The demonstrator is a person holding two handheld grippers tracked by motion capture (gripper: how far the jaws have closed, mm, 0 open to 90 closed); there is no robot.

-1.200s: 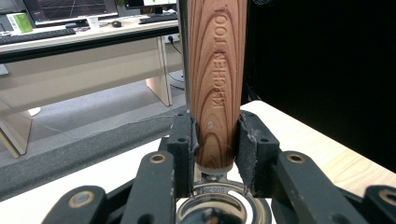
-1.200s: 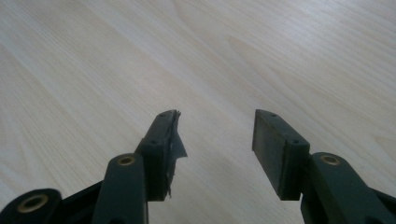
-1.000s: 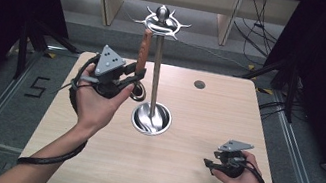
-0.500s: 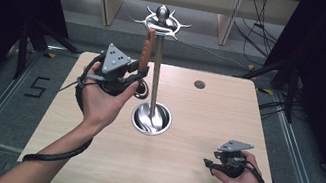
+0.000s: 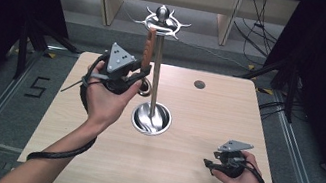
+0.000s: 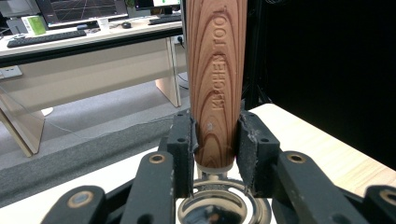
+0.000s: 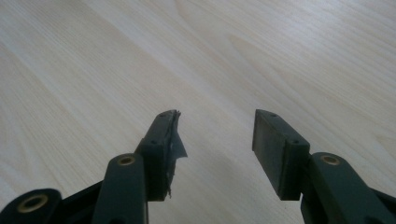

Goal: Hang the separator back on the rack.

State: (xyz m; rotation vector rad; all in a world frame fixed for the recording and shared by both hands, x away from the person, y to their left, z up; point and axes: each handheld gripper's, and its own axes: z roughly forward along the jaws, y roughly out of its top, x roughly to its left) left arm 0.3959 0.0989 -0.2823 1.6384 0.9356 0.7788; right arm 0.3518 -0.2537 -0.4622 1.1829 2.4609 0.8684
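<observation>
Item: kitchen utensil with wooden handle (image 6: 216, 84), stamped "KITCHEN TOOL" along the grain. Held upright in the left gripper (image 5: 129, 76), jaws clamped on the lower end of the handle, one pad on each side. A metal collar and ring show just below the jaws in the left gripper view; what kind of head the tool has cannot be told. Position: raised above the left-centre of the table, just left of the stand's pole, handle top close under the hook crown.

Item: utensil stand (image 5: 157, 65), polished metal, round dished base at table centre, slim pole, crown of curved hooks (image 5: 163, 19) at the top. Hooks look bare.

Item: right gripper (image 5: 223, 164), resting low over the near right of the table, jaws apart with nothing between them; bare wood below in the right gripper view.

Item: table (image 5: 207, 114), pale wood, a small dark round mark (image 5: 199, 84) toward the far right.

Step in hand, by my reading: hanging the tool on the stand, or else just lifting it off; the frames do not settle which. If hanging, the next move calls for lifting the handle end level with a hook, threading its hanging hole over the tip, then easing the grip without knocking the pole.
</observation>
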